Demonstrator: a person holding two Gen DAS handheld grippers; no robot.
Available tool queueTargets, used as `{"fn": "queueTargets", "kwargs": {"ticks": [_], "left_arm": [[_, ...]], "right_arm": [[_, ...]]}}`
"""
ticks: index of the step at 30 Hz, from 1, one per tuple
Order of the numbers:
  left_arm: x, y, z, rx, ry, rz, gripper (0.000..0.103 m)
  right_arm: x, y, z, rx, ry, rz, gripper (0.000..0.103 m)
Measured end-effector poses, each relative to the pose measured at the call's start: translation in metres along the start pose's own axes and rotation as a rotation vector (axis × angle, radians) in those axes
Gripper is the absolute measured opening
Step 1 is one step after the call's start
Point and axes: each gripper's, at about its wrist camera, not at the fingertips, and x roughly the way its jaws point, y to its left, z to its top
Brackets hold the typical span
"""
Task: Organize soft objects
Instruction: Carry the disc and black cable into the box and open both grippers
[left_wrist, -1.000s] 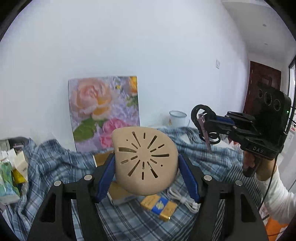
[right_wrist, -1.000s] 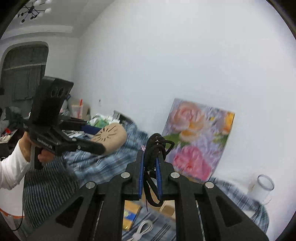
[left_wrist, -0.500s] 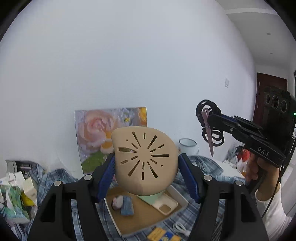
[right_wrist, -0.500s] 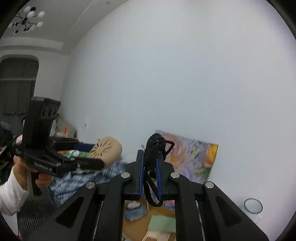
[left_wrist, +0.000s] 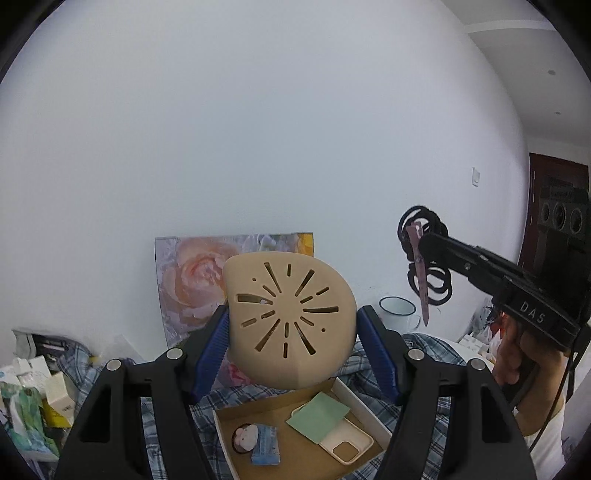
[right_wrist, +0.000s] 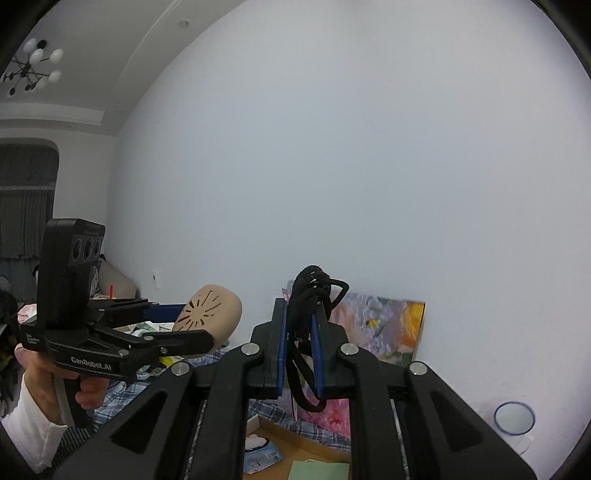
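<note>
Two grippers are raised in front of a white wall, each with a soft item clamped between its pads.

Left gripper (left_wrist: 293, 350): jaws about half spread, blue pads pressing on both flanks of a beige perforated pad (left_wrist: 290, 319). The pad's slotted face is turned toward the left wrist camera, slots radiating from its centre. Its outline is a rounded teardrop; the long axis runs roughly side to side across the jaws, the pointed end toward the right finger, the rounded end overhanging the left finger. In the right wrist view the same pad (right_wrist: 210, 312) projects forward beyond the fingertips, domed side away from the gripper body.

Right gripper (right_wrist: 300, 354): jaws nearly fully closed on a bundle of black hair ties (right_wrist: 312, 295). The loops stand up above the fingertips and hang down below them, so the bundle's long axis is close to vertical, crosswise to the fingers. In the left wrist view a narrow purplish tag (left_wrist: 419, 273) hangs with the ties, tip pointing down.

Below and ahead of both grippers lies a shallow cardboard box (left_wrist: 295, 446) on plaid cloth (left_wrist: 177, 435), holding a green card (left_wrist: 317, 415) and a cream phone case (left_wrist: 347, 445). A floral painting (left_wrist: 192, 280) leans on the wall behind the left gripper; a white mug (left_wrist: 397, 310) stands to its right.
</note>
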Motion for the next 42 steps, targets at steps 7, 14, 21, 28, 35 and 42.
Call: {"fn": "queueTargets", "kwargs": {"ticks": [7,14,21,28,35,42], "left_arm": [[0.024,0.012,-0.021,-0.011,0.041,0.039,0.071],[0.052,0.021,-0.04,-0.027,0.098,0.041,0.071],[0.085,0.021,-0.063,-0.019,0.184,0.043,0.071],[0.118,0.029,-0.087,-0.044,0.27,0.048,0.071],[0.136,0.037,-0.105,-0.066,0.33,0.05,0.071],[0.155,0.031,-0.125,-0.061,0.4,0.033,0.071]], "right_arm": [[0.023,-0.008,-0.022,0.047,0.054,0.019,0.011],[0.051,-0.01,-0.043,0.064,0.134,0.026,0.011],[0.073,-0.013,-0.07,0.101,0.233,0.026,0.011],[0.101,-0.03,-0.103,0.166,0.338,0.025,0.011],[0.121,-0.043,-0.133,0.219,0.422,0.025,0.011],[0.134,-0.046,-0.156,0.253,0.487,0.043,0.011]]}}
